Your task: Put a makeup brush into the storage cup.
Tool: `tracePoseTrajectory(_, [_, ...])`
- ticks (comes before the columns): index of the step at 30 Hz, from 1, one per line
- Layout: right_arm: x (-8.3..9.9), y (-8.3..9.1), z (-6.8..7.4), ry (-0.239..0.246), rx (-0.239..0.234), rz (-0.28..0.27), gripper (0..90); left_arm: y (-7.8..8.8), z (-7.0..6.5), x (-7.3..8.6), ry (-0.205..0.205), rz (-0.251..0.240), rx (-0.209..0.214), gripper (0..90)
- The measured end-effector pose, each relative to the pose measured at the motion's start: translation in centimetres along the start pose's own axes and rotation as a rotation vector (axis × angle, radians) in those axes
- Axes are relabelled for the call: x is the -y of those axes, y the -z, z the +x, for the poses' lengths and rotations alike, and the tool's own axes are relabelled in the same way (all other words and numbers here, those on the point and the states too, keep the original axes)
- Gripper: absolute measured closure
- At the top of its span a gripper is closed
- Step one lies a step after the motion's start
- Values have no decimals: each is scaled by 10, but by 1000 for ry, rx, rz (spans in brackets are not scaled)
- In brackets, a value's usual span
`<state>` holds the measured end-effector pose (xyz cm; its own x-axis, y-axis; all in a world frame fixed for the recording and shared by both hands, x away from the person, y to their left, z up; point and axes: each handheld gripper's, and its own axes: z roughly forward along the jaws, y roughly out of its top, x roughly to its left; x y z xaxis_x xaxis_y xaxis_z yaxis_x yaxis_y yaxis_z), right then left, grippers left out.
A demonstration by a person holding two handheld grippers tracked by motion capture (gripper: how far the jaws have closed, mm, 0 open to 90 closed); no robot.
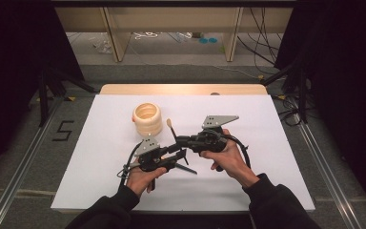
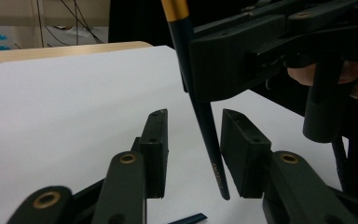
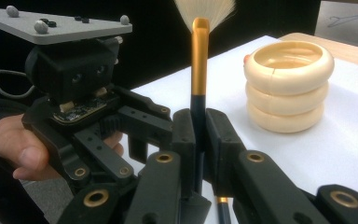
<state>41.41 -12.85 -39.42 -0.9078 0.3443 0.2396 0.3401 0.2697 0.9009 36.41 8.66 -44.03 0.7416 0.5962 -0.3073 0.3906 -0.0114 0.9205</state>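
Brush [image 3: 198, 60] upright in your right gripper [image 3: 198, 140]: its jaws are clenched on the dark handle just below the gold ferrule, pale bristles pointing up. In the left gripper view, the handle's tapered lower end [image 2: 212, 154] hangs between the jaws of your left gripper [image 2: 193, 149], which stands released, with a gap on either side of it. Both grippers meet above the middle of the white desk [image 1: 267, 143]. A stack of three cream rings [image 1: 147, 118] sits on the desk just beyond your left gripper [image 1: 178, 153]. Another dark brush [image 1: 185, 167] lies on the desk beneath the grippers.
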Motion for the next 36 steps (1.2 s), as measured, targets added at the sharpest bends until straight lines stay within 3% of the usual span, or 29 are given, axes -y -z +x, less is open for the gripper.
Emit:
tracePoseTrajectory(2, [1,-2,1,-6,-8,-12,832,0,0,0,-19,1,12,649])
tracePoseTrajectory(5, [0,-2,2,2,-4,-10,832,0,-2,0,8,-4,25,686])
tracePoseTrajectory(9, [1,-2,3,-12,-17,-3,832,1,1,-2,-30,-14,12,710])
tracePoseTrajectory(16, [1,-2,2,1,-6,-9,832,1,2,-3,-22,-9,17,763])
tracePoseTrajectory(17, [1,-2,2,-1,-9,-9,832,1,1,-3,5,-10,20,766])
tracePoseTrajectory(18, [1,-3,2,-1,-14,-13,832,1,1,-2,7,-11,22,771])
tracePoseTrajectory(19, [1,-2,3,0,-6,-8,833,2,3,-3,-22,-12,22,778])
tracePoseTrajectory(20, [1,-2,2,0,-8,-10,833,1,3,-3,-26,-14,22,784])
tracePoseTrajectory(23, [1,-1,2,2,-10,-13,833,2,3,-3,-7,-10,21,802])
tracePoseTrajectory(24, [1,-1,2,2,-9,-13,833,2,2,-3,22,-12,14,809])
tracePoseTrajectory(27, [2,-1,2,7,-4,-11,832,1,1,-2,48,-9,33,825])
tracePoseTrajectory(28, [1,-1,3,0,-3,-8,831,2,3,-2,33,-10,26,830])
tracePoseTrajectory(29, [2,-1,2,8,-2,-11,829,2,8,-4,-39,-19,-10,831])
tracePoseTrajectory(31, [1,-1,2,-7,0,-23,800,3,10,-4,-45,-18,-19,833])
tracePoseTrajectory(33, [1,0,3,-15,10,-20,714,3,11,-4,-47,-14,-26,833])
tracePoseTrajectory(36, [0,3,4,-25,64,-10,573,5,14,-5,-71,-3,-39,833])
